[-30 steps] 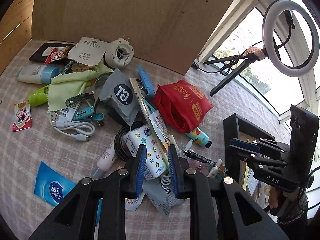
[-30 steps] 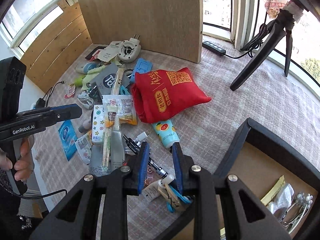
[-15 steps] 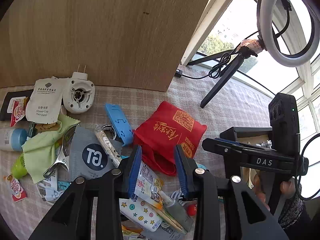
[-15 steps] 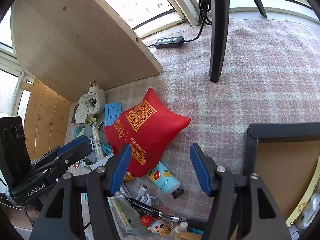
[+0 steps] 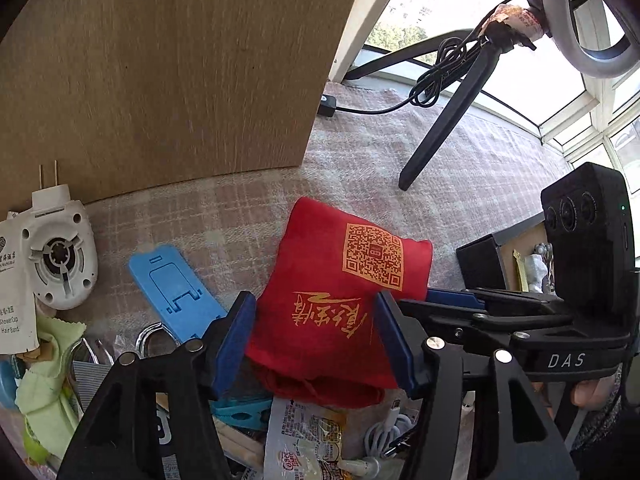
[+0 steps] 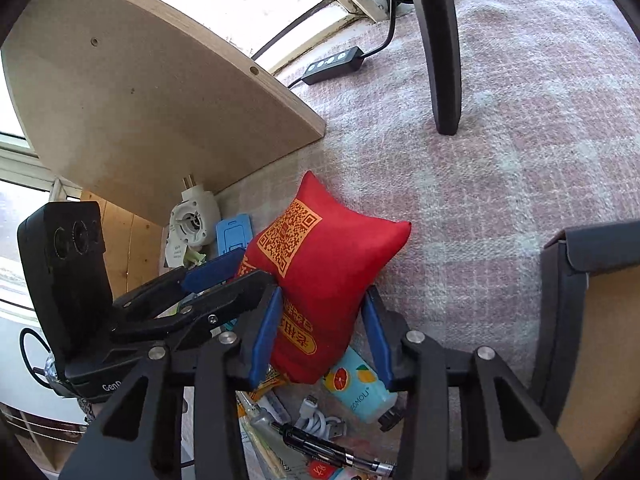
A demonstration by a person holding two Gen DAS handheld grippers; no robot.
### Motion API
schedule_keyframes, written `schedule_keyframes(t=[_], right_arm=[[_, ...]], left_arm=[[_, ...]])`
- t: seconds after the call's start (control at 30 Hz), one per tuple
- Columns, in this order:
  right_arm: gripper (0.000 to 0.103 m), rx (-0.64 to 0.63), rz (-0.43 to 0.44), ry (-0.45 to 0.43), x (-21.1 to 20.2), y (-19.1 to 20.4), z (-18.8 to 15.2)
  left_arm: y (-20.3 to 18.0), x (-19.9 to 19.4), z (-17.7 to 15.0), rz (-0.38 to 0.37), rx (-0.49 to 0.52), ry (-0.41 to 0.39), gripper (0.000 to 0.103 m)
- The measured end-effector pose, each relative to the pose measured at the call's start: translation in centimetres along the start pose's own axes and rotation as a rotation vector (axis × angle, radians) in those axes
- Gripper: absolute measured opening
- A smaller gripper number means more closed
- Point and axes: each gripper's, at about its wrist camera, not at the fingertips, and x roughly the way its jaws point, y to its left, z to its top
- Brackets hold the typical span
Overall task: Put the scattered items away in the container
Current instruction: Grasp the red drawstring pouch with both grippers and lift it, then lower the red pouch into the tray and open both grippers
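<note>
Both grippers close in on one red cloth pouch [image 5: 340, 300], printed in gold with a square code and characters, which lies on the checked cloth [image 5: 460, 152] among the scattered items.

Left gripper [image 5: 316, 336]: its blue-padded jaws are opening and stand on either side of the pouch's lower half. The pouch lies between them; whether the pads press on it cannot be told from the left wrist view.

Right gripper [image 6: 320, 336]: its jaws are closing with the pouch between them. The left pad lies against the fabric; the right pad stands just beside its edge, so a firm grasp cannot be confirmed.

Container [image 6: 568, 264]: a dark-walled box with a brown floor, at the right of both views, well apart from the pouch. In the left wrist view a few small items already lie inside it.

Around the pouch: a blue phone stand [image 5: 176, 292] and a white round plug unit [image 5: 60, 256] to its left, before an upright wooden board [image 5: 160, 72]. Near the right gripper lie a small bottle with fruit pictures [image 6: 360, 388], a white cable [image 6: 320, 420] and a black pen [image 6: 320, 446]. A black tripod leg [image 5: 444, 128] stands on the cloth beyond.
</note>
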Motion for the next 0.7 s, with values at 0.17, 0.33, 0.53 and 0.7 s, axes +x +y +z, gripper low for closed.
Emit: schedule_keyframes(t=[0.17,0.33,0.53,0.7], right_arm=[[0.037,-0.043,0.006,-0.035,-1.9,1.3,-0.5],[0.036,-0.072,0.052,-0.106,-6.3,2.5,-1.3],[0.036,-0.133,0.077,-0.157,-13.2,2.5,-4.0],[0.022,-0.15,0.086,-0.191,-19.6,0.0,-6.8]], left_arm=[[-1.2,-2.0,-0.8,-0.004,0.008,-0.045,0.039],[-3.5,-5.5,-1.5,-0.036,0.011,-0.125,0.038],[-9.5,-9.3,-2.4,-0.084,0.083,-0.215,0.038],[-16.6,-9.8,-3.1,-0.243,0.168,-0.214,0.009]])
